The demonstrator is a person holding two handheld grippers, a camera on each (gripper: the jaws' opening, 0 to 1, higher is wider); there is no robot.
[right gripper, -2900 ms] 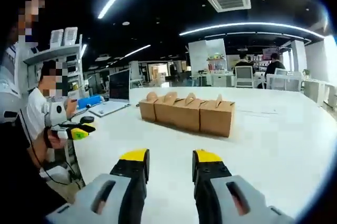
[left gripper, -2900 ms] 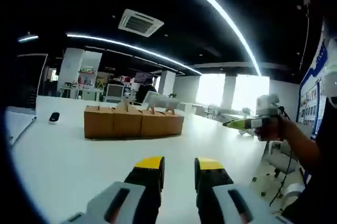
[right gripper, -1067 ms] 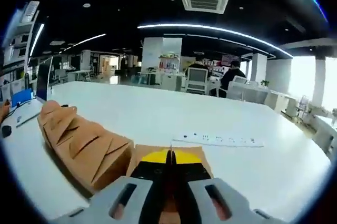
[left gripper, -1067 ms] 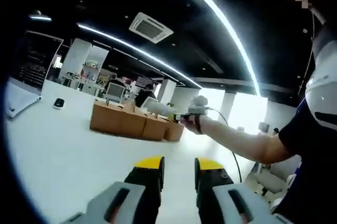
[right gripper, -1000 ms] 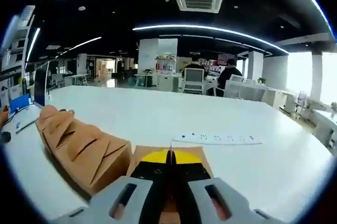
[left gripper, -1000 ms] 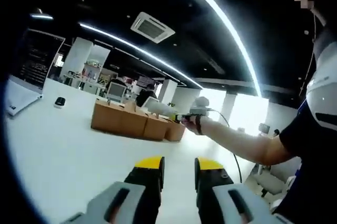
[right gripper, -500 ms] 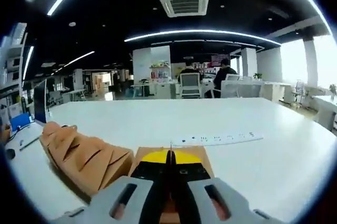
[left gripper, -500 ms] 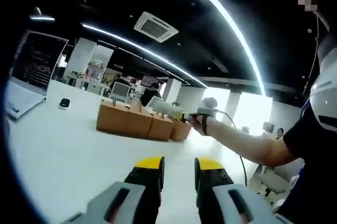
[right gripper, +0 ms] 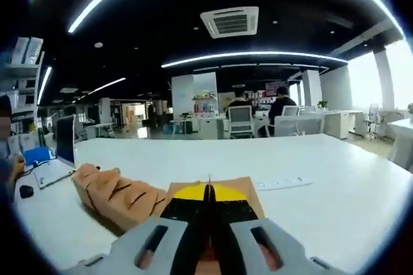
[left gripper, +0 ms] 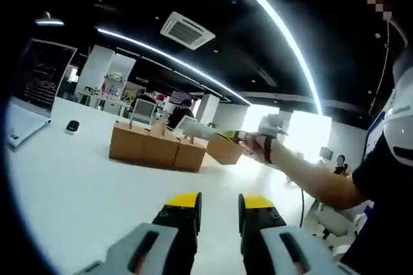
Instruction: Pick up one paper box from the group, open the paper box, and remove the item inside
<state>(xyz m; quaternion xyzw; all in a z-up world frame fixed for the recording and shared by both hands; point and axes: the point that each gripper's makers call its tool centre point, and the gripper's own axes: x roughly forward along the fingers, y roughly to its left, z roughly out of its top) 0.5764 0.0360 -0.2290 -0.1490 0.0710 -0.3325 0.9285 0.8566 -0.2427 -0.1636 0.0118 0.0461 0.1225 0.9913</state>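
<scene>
Cardboard box (right gripper: pixel 213 188) clamped in right gripper (right gripper: pixel 208 205), frame centre, lifted off the group (right gripper: pixel 119 197) for opening; left gripper (left gripper: pixel 218 203) released, lower centre.

A long white table (right gripper: pixel 335 191) spreads ahead of the tool. A white power strip (right gripper: pixel 282 183) lies on it, just right of the tool tip. Far to the left stand an open laptop (right gripper: pixel 62 152) and a dark computer mouse (left gripper: pixel 72 126). Beyond the table, two people sit on office chairs (right gripper: pixel 241 119). An air-conditioning vent (right gripper: pixel 230 22) is set in the black ceiling above.
</scene>
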